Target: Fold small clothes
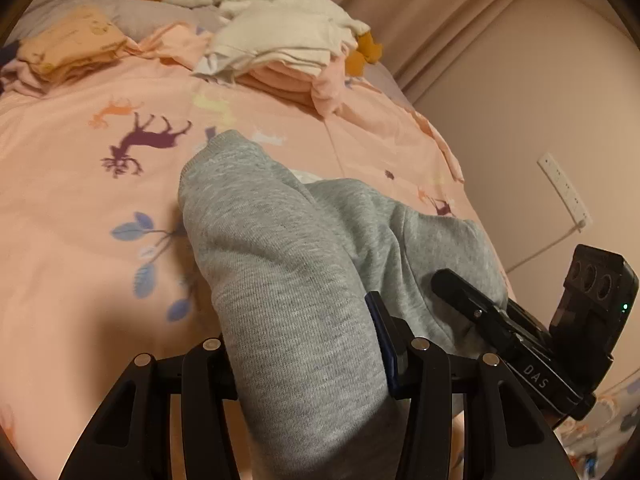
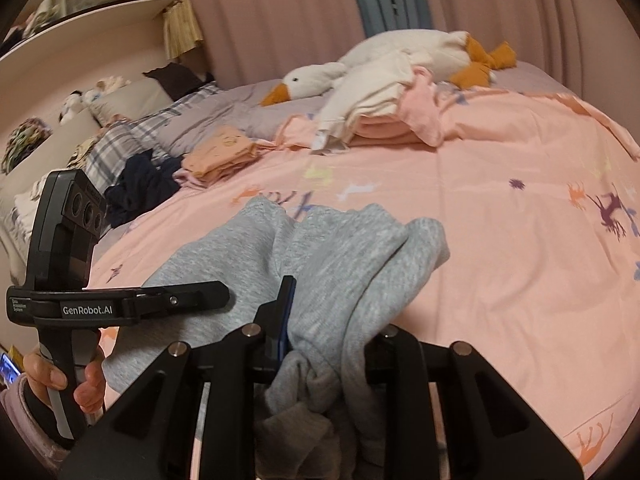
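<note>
Left wrist view: left gripper (image 1: 308, 364) pinches the grey garment (image 1: 276, 248) above the pink duvet (image 1: 80, 208). Right gripper (image 2: 320, 344) clamps bunched grey cloth

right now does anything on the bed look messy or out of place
Yes. A dark navy garment lies crumpled and unfolded at the bed's edge beside the neat orange folded stack. The white top on the pink pile sits askew, overhanging it. The grey garment is bunched up in both grippers.
</note>
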Demonstrator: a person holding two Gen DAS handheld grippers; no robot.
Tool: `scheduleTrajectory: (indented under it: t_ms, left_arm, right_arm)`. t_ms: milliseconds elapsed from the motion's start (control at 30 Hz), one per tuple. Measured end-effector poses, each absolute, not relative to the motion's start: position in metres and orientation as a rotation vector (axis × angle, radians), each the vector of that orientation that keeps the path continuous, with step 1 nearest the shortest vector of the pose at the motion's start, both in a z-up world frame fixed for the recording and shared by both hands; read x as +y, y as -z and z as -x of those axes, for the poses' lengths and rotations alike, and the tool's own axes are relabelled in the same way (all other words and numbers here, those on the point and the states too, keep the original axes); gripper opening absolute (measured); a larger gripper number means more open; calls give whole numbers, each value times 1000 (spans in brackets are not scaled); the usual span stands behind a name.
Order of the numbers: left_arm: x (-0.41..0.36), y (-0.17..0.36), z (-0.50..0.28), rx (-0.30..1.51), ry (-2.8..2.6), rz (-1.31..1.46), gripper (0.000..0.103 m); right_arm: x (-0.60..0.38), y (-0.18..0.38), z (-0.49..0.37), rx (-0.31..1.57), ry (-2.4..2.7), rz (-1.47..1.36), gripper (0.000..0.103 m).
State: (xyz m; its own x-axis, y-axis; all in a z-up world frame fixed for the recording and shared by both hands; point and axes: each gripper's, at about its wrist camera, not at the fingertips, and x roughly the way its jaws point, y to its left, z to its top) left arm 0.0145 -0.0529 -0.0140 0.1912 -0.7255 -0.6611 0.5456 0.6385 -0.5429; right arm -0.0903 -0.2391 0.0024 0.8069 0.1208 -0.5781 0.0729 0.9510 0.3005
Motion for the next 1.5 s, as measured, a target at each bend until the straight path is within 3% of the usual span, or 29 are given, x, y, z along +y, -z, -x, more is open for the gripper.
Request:
scheduleTrajectory:
  t_ms: [800, 1500]
  left_arm:
    - [9, -18, -28, 930, 821, 263, 48]
    - [-3, -7, -75, 929, 800, 247, 48]
  right_arm:
    - [-172, -44, 59, 569, -133, -237, 23]
    - [-173, -36, 8, 565, -152, -246, 23]
